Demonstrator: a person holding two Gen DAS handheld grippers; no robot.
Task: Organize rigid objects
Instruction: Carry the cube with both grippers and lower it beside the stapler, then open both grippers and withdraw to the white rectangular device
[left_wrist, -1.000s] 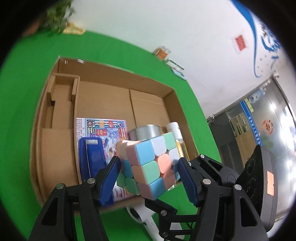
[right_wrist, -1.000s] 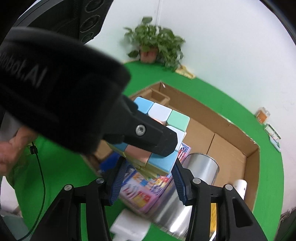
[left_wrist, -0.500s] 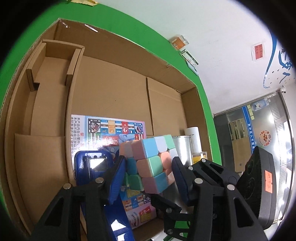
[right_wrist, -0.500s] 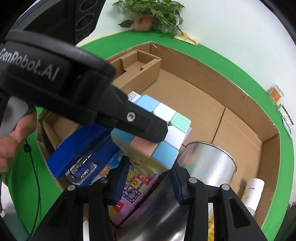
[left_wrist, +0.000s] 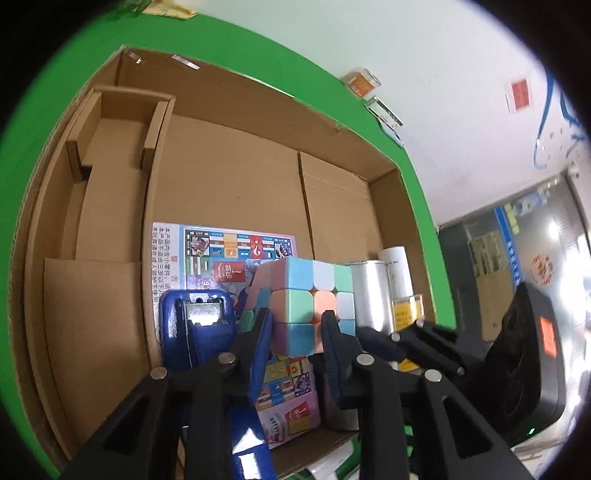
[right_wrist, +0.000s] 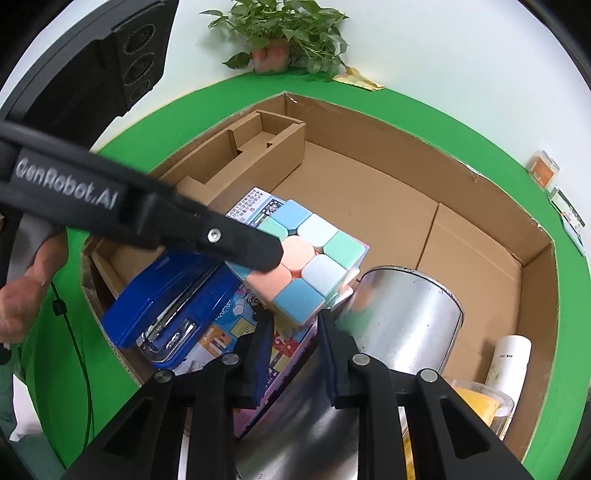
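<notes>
My left gripper (left_wrist: 297, 325) is shut on a pastel puzzle cube (left_wrist: 310, 295) and holds it low inside the cardboard box (left_wrist: 229, 173), over a colourful flat game box (left_wrist: 236, 254). In the right wrist view the cube (right_wrist: 306, 258) sits between the blue stapler (right_wrist: 173, 295) and the silver can (right_wrist: 402, 317), with a left finger across it. My right gripper (right_wrist: 293, 325) is just below the cube; its jaws stand a little apart and hold nothing that I can see.
In the box: a blue stapler (left_wrist: 195, 325), a silver can (left_wrist: 369, 295), a white bottle (right_wrist: 509, 362), a yellow-capped jar (right_wrist: 476, 402) and a cardboard insert (right_wrist: 255, 147). A potted plant (right_wrist: 280, 40) stands behind on the green table.
My left gripper has lowered the cube further into the box, down between the stapler and the can. The right gripper followed close beneath it.
</notes>
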